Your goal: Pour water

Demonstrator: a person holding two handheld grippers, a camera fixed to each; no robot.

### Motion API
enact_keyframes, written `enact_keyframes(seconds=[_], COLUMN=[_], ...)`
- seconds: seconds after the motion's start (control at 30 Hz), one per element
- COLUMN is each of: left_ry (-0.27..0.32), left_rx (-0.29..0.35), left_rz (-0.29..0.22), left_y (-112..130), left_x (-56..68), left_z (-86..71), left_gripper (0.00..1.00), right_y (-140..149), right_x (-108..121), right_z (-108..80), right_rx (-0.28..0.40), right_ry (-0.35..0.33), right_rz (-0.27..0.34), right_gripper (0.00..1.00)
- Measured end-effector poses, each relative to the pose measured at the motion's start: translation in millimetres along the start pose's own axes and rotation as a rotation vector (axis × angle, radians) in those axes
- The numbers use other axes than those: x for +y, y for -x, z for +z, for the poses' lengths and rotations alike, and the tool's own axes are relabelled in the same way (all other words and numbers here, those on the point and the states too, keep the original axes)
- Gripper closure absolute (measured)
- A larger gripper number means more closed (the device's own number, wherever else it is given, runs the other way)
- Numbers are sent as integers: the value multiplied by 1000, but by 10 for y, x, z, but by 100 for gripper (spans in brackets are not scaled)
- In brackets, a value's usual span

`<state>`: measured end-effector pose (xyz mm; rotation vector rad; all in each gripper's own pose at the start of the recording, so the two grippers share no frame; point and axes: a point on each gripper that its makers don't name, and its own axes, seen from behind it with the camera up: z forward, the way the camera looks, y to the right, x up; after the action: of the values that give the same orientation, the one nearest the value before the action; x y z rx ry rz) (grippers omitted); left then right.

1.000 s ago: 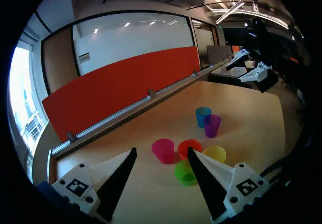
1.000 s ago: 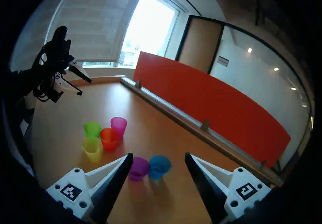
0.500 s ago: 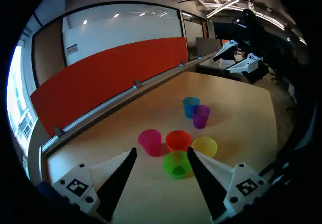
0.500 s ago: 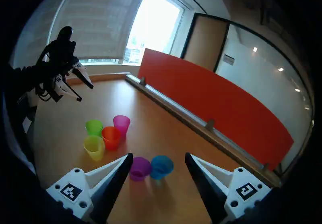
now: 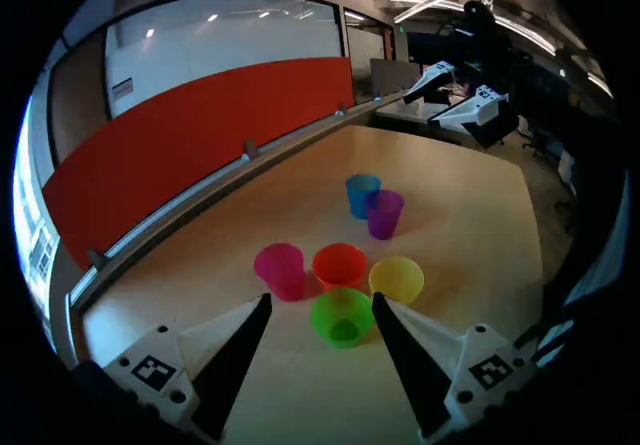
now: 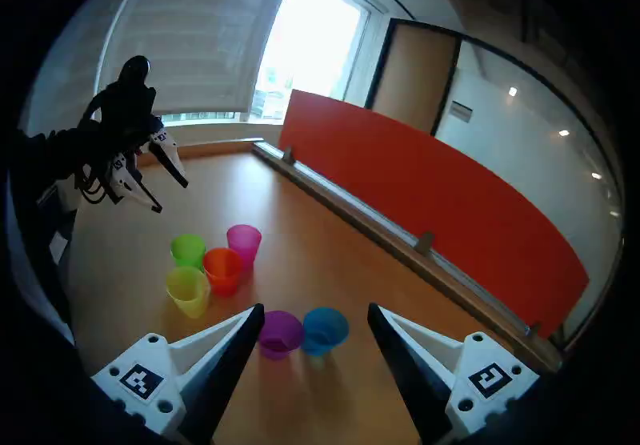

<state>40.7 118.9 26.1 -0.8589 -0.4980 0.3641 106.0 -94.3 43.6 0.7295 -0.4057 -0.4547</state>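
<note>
Lining up the grab: both jaws open, empty, green cup (image 5: 342,318) just ahead between my left ones; close in next.

Smooth wood-look bench (image 5: 480,205) with a soft sheen, translucent plastic cups (image 5: 342,317), matt red partition panel (image 5: 184,141), matt white-and-black plastic fingers (image 5: 232,357).

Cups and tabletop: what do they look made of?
Green cup, yellow cup and the rest: probably thin plastic, glossy and slightly translucent. The walls glow where light passes through, and each colour is vivid and uniform. Tabletop: light wood tone, smooth, with a soft sheen and faint reflections. Likely laminate or veneer; the look doesn't settle which.
</note>
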Motion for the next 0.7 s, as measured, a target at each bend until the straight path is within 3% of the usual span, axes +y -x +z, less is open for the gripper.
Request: enact_keyframes(seconds=[0.4, 0.7], left_ry=[54, 75], left_rx=[-65, -108], left_rz=[18, 29], left_y=[246, 428], left_x=[167, 216], left_z=[265, 450], left_gripper=[7, 7], right_y=[60, 151], right_x=[33, 83], right_z=[101, 140], right_rx=[-11, -27], right_ry=[-5, -7], right_rz=[-5, -8], right_gripper=[0, 0])
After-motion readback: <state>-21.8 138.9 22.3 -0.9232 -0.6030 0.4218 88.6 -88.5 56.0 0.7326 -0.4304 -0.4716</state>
